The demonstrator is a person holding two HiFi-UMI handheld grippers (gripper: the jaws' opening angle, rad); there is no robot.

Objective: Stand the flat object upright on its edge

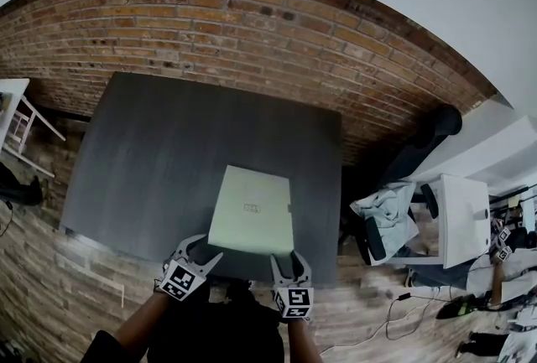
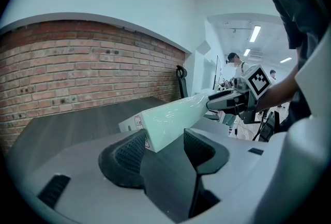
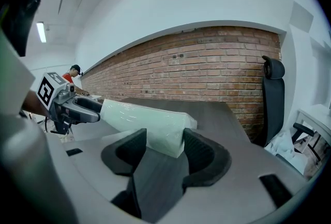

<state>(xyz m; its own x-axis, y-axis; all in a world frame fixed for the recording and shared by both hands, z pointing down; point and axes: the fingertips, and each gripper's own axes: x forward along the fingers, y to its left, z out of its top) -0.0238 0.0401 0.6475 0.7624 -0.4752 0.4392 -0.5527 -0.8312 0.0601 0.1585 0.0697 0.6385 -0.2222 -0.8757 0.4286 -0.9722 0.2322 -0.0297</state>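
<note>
Green box (image 1: 252,209): our left tongs (image 1: 207,250) pinch its 7 o'clock corner, right tongs (image 1: 286,259) the 5 o'clock, both sloping downward.

Seen from the person's head, the camera looks steeply down over the counter (image 1: 168,143) toward the brick wall (image 1: 252,26). A camera rides close behind each gripper's jaws, low over the counter. The left gripper (image 1: 207,247) view faces across to the right gripper (image 1: 285,259), and the right gripper view faces back. All three views share the flat box (image 1: 252,210), the counter and the wall.
</note>
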